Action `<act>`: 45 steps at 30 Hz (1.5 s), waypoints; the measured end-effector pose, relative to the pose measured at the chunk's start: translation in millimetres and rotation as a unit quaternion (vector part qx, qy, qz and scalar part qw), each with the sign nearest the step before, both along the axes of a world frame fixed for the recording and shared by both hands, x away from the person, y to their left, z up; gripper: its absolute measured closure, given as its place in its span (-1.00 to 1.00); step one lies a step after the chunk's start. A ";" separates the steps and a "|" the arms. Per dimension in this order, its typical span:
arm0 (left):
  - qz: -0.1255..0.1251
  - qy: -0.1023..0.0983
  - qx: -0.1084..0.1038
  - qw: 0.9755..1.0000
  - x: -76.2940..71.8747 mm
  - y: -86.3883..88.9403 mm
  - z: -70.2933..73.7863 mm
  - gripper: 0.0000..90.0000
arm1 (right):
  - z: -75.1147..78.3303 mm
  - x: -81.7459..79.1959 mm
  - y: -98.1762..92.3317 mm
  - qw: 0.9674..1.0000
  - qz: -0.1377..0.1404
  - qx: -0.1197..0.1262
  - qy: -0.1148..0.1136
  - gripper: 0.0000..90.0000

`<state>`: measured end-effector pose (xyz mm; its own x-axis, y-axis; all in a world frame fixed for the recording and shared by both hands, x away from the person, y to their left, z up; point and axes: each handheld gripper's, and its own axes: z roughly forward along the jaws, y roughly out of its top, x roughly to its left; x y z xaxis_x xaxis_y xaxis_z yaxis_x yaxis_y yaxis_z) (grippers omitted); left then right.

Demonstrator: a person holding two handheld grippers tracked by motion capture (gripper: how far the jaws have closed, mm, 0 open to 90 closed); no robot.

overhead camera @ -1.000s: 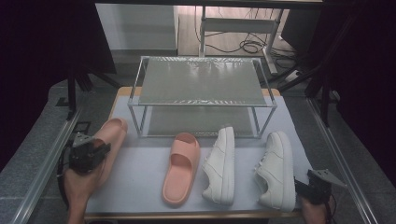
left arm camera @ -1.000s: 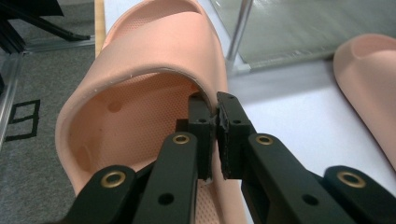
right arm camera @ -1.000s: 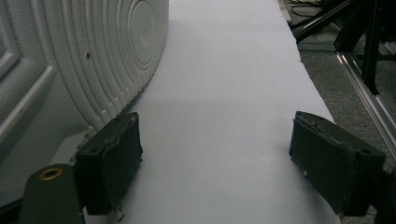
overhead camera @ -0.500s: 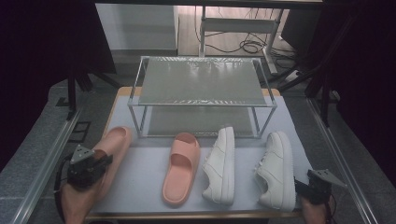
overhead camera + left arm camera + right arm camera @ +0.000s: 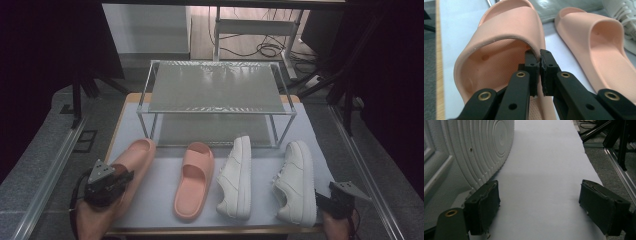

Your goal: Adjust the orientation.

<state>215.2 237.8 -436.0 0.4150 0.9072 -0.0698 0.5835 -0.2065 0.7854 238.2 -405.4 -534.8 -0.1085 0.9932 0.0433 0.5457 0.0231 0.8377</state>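
Observation:
My left gripper (image 5: pixel 119 178) (image 5: pixel 539 56) is shut on the side edge of a pink slide's (image 5: pixel 134 161) (image 5: pixel 506 27) strap at the table's left. Its mate, a second pink slide (image 5: pixel 194 179) (image 5: pixel 596 37), lies flat just to the right. Two white sneakers (image 5: pixel 236 176) (image 5: pixel 296 179) lie further right. My right gripper (image 5: pixel 326 202) (image 5: pixel 539 202) stands open at the near right corner, with the right sneaker's ribbed sole (image 5: pixel 474 150) close against its left jaw and only bare mat between the jaws.
A metal rack with a grey top shelf (image 5: pixel 215 92) stands behind the shoes on the white mat (image 5: pixel 160 185) (image 5: pixel 544 157). Aluminium rails (image 5: pixel 47 175) (image 5: pixel 621 177) run along both table sides. Cables lie on the floor at the back.
My left gripper has moved nearer and to the right with the pink slide in it, bringing that slide closer to its mate. The right gripper has kept still.

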 end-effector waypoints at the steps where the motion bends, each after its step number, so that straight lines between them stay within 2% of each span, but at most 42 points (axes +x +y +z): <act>1: -0.004 0.000 -0.001 1.000 0.4 -2.3 -0.4 0.89 | 0.0 0.0 0.0 1.000 0.000 0.000 0.000 -0.62; 10: -0.016 -0.005 -0.009 1.000 7.6 -20.7 -1.1 0.89 | 0.0 0.0 0.0 1.000 0.000 0.000 0.000 -0.62; 16: -0.025 -0.004 -0.013 1.000 21.2 -38.1 -3.3 0.89 | 0.0 0.0 0.0 1.000 0.000 0.000 0.000 -0.62; 34: -0.021 -0.016 -0.031 0.999 60.4 -65.4 -12.1 0.89 | 0.0 0.0 -0.1 1.000 0.000 0.000 0.000 -0.62; 42: -0.013 -0.022 -0.022 0.999 73.2 -69.1 -14.0 0.89 | -0.1 0.0 -0.1 1.000 0.001 0.000 0.000 -0.62; 45: -0.007 -0.024 -0.023 0.999 82.6 -73.3 -15.8 0.89 | -0.1 0.0 -0.2 1.000 0.001 0.000 0.000 -0.62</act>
<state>297.8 164.5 -451.8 0.4309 0.8978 -0.0913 0.5427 -0.1770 0.8210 238.3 -405.5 -534.9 -0.1097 0.9931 0.0424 0.5450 0.0244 0.8381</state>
